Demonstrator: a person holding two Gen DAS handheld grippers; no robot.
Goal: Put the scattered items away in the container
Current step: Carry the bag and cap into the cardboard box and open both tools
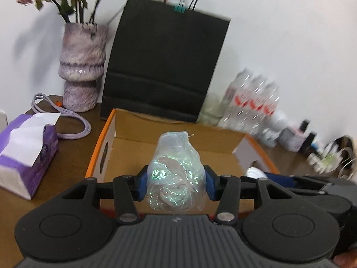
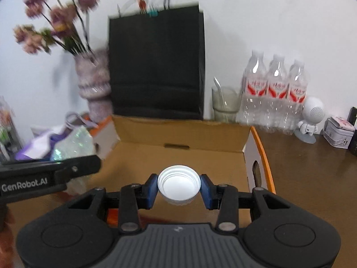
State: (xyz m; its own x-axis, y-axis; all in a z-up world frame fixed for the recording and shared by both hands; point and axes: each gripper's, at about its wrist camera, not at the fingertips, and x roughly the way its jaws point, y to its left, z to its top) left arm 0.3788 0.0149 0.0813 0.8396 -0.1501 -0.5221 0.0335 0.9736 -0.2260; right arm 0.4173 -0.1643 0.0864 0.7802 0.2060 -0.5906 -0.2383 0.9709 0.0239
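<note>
1. The left gripper (image 1: 175, 179) has its blue-padded fingers (image 1: 142, 184) pressed against both sides of a clear plastic bag stuffed with iridescent, glittery shreds (image 1: 176, 174), so it is clamped on that bag. From the right wrist view the same bag (image 2: 74, 143) shows at the left, above the left gripper's black body.

2. The right gripper (image 2: 179, 186) squeezes a white round plastic lid (image 2: 178, 184) between its blue fingers (image 2: 206, 188); the lid's hollow side faces the camera.

3. Both held items hang over the open brown cardboard box with orange outer edges (image 1: 236, 138), whose inner floor (image 2: 138, 163) lies beneath the lid. Whether either item touches the floor cannot be told.

4. The box sits on a dark brown wooden table (image 2: 312, 178).

5. Just behind the box a black paper carrier bag with handles (image 1: 165, 67) stands upright against the white wall.

6. To the left of the carrier bag stands a mottled purple-and-white ceramic vase with dried pink flowers (image 1: 82, 67); near its foot lies a coiled lilac cable (image 1: 73, 122), and further forward a purple tissue pack with a white tissue sticking out (image 1: 26, 151).

7. To the right of the carrier bag are a cloudy drinking glass holding a spoon (image 2: 225, 105), three clear plastic water bottles with red labels (image 2: 276, 93), a small white robot figurine (image 2: 311, 118) and a small pale tin (image 2: 339, 134).
</note>
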